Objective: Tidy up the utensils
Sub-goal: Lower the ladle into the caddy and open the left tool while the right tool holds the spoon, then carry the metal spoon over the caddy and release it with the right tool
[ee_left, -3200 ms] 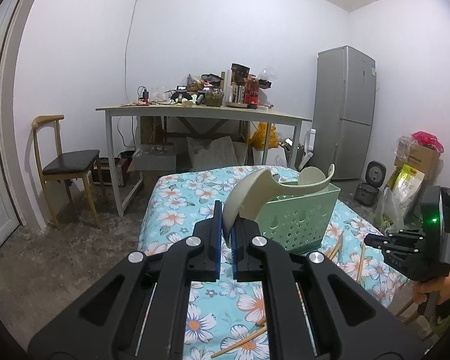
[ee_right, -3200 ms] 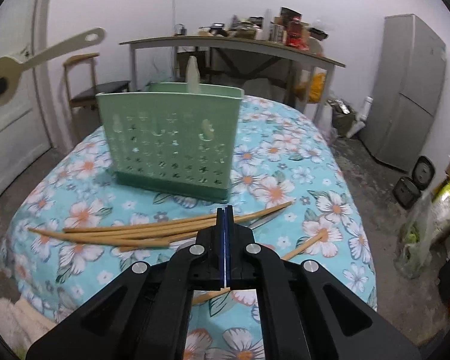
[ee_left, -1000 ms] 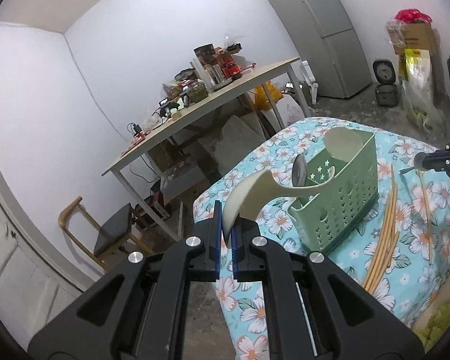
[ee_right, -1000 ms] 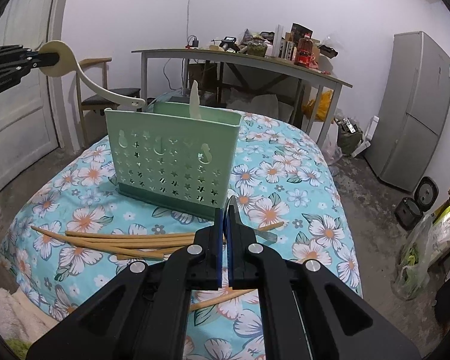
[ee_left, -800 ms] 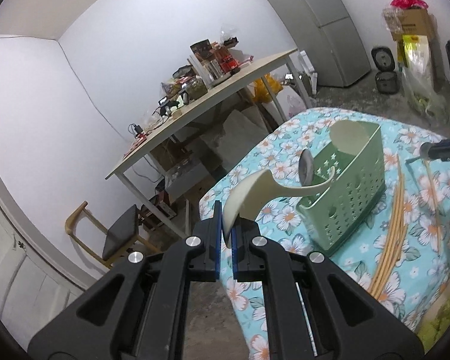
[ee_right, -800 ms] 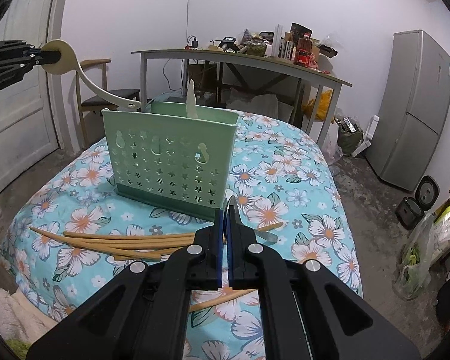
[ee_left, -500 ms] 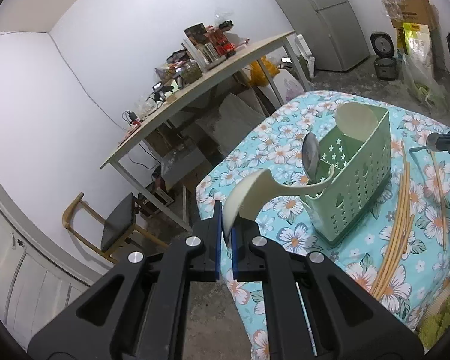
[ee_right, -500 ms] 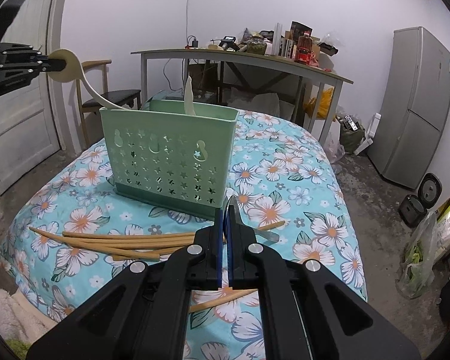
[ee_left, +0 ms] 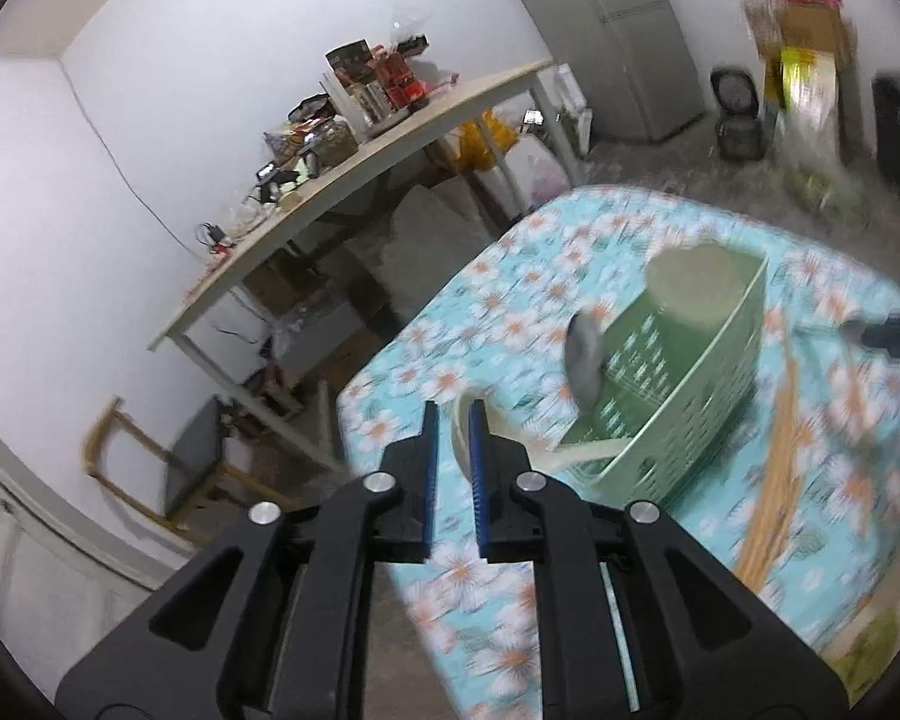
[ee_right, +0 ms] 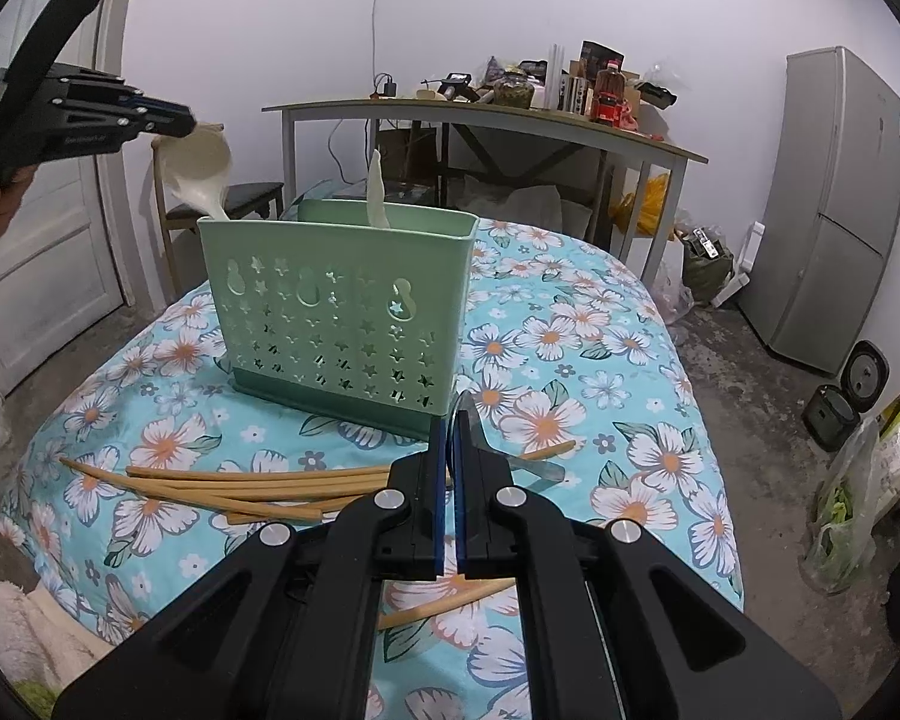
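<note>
Left gripper point(ee_left: 450, 438) jaws had parted since half second earlier; ladle point(ee_right: 201, 171) released, handle down in caddy point(ee_right: 342, 312), bowl just ahead. One utensil stowed. Right gripper point(ee_right: 449, 450) stayed clamped on thin metal utensil point(ee_right: 471, 420). Chopsticks point(ee_right: 228, 486) lay loose on floral cloth point(ee_right: 630, 360), ahead-left. Cluttered desk point(ee_right: 486, 114), fridge point(ee_right: 840, 210) beyond.

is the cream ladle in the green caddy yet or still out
In: the cream ladle has its handle inside the green caddy, bowl sticking up; left gripper is open.
</note>
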`<state>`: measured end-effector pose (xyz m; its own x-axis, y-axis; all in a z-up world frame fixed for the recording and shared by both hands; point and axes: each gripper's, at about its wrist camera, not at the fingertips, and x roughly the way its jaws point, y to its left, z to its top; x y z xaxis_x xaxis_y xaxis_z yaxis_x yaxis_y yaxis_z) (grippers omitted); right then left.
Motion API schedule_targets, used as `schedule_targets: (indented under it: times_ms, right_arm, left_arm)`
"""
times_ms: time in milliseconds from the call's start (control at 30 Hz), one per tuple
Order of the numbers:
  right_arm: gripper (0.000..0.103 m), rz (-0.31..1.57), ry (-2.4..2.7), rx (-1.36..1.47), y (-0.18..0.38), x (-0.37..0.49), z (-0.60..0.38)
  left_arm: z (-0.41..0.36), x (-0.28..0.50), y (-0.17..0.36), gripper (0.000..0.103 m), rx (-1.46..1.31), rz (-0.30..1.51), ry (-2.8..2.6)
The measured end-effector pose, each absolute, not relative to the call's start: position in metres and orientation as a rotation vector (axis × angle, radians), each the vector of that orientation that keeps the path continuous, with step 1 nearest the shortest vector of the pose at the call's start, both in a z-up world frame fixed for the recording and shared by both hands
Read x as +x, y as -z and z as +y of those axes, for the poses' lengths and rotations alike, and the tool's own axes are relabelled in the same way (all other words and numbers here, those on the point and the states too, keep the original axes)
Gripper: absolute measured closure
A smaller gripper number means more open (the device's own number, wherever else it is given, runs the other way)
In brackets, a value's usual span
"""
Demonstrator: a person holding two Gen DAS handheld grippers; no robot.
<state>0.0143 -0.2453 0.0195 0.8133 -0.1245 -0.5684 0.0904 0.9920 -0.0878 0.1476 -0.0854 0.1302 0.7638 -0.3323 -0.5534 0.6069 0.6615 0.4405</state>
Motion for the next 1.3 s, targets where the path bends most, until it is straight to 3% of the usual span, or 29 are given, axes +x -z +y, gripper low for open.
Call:
schedule_targets:
  times_ms: [233, 567, 933, 1300]
  right_arm:
    - [0.101, 0.611, 0.130, -0.047, -0.019, 0.016, -0.246]
    - [0.101, 0.581, 0.162, -0.017, -0.037, 0.011, -0.260]
    - [0.101, 0.488, 0.107, 0.070, -0.102, 0.004, -0.279]
    - [0.101, 0.311, -0.071, 0.083, -0.183, 0.031, -0.259]
  left_arm:
    - [-0.081, 0.159, -0.128, 0.085, 0.416, 0.496, 0.644]
    - [-0.026, 0.153, -0.116, 0.052, 0.112, 0.501, 0.608]
    - [0.002, 0.135, -0.047, 0.040, -0.019, 0.641, 0.584]
    - [-0.004, 0.113, -0.004, 0.029, 0.044, 0.700, 0.580]
